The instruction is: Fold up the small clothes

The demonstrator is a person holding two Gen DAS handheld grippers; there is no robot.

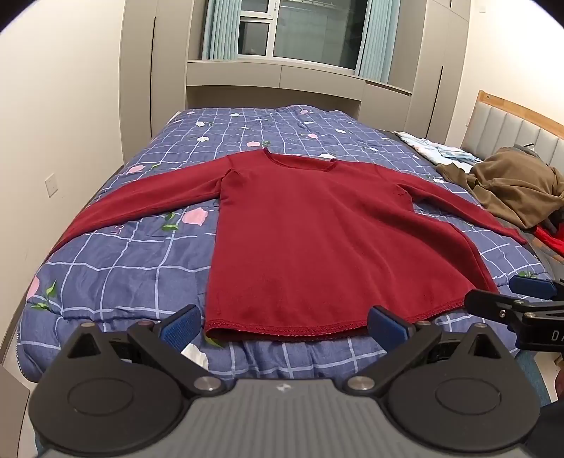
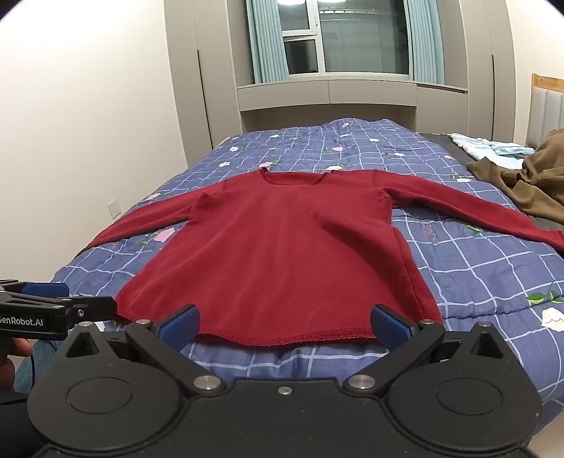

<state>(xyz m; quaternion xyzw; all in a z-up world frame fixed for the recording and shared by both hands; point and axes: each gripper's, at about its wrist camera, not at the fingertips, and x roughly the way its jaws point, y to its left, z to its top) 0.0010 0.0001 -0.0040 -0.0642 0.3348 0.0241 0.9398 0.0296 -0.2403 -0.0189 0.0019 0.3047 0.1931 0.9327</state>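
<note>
A red long-sleeved sweater lies flat on the bed, on a blue checked quilt with flowers. Its long axis runs from the near edge of the bed toward the far edge: the hem lies at the near edge, the neckline points to the far edge by the window. Both sleeves are spread out toward the bed's left and right edges.

The left hand-held gripper hangs over the hem with its jaws spread wide and nothing between them. The right hand-held gripper is likewise wide open and empty, just beside it.

The left wrist view alone shows a brown garment heaped whole at the bed's right edge, with a scrap of red cloth beside it. The right wrist view alone shows part of a person's hand.
</note>
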